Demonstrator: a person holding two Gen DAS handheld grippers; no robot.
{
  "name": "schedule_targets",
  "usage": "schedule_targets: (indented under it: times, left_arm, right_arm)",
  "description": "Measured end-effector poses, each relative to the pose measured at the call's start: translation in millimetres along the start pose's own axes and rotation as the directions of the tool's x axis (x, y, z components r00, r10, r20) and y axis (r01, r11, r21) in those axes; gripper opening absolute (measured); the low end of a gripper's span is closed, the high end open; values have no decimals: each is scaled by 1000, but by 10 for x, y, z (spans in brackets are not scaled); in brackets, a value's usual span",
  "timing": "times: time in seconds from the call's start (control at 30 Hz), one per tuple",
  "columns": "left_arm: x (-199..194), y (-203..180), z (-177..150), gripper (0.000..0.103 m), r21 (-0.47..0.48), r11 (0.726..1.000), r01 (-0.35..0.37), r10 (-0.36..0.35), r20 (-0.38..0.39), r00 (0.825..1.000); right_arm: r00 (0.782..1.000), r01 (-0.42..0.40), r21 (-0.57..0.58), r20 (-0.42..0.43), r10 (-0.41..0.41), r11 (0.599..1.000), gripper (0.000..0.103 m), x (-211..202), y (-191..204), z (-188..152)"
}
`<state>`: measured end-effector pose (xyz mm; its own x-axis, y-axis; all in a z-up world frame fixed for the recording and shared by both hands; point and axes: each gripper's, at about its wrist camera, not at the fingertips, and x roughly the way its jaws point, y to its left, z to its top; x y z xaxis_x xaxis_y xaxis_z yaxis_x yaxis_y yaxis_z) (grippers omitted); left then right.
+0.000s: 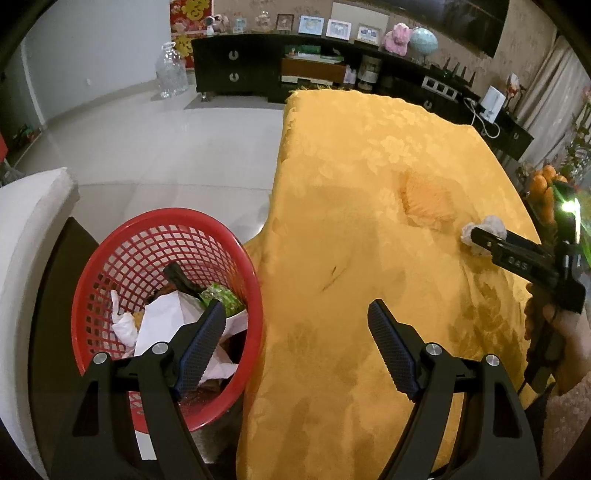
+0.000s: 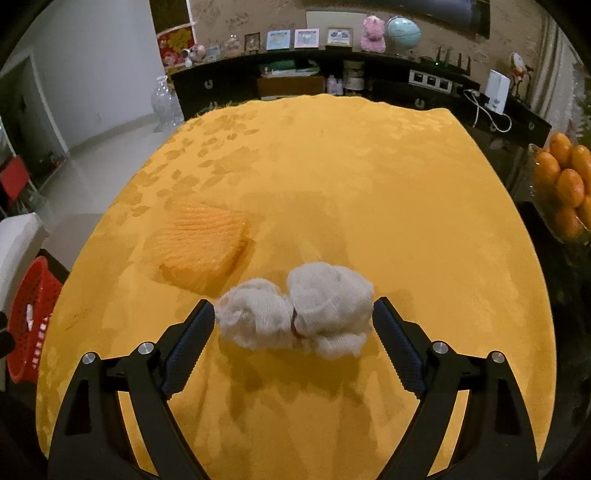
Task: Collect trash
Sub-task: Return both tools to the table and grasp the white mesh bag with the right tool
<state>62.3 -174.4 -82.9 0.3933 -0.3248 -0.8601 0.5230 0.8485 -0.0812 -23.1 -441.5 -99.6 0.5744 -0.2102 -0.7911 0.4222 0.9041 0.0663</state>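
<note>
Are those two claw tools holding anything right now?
No. The right gripper has its fingers open on either side of the white cloth bundle, not squeezing it. The left gripper is open and empty.

Home living room, sideboard point(image 2: 332, 74), framed pictures point(image 2: 306, 38)

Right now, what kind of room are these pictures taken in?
Most likely a home living room: a long dark cabinet with framed pictures and a globe, and a table under a yellow cloth.
</note>
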Motion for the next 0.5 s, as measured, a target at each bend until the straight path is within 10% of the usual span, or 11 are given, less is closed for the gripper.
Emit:
schedule_targets:
  times: [0.2,0.5]
  left_arm:
    - [91,-23,28,76,6,1000,-7,7,-13,1000]
    - [234,-237,148,76,48,999,5,-4,-16,1000]
  right_arm:
    - [1000,14,-12,-7,-14,1000,84,129,-31,0]
    - [999,-35,-42,-9,35,998,50,15,-98,-64]
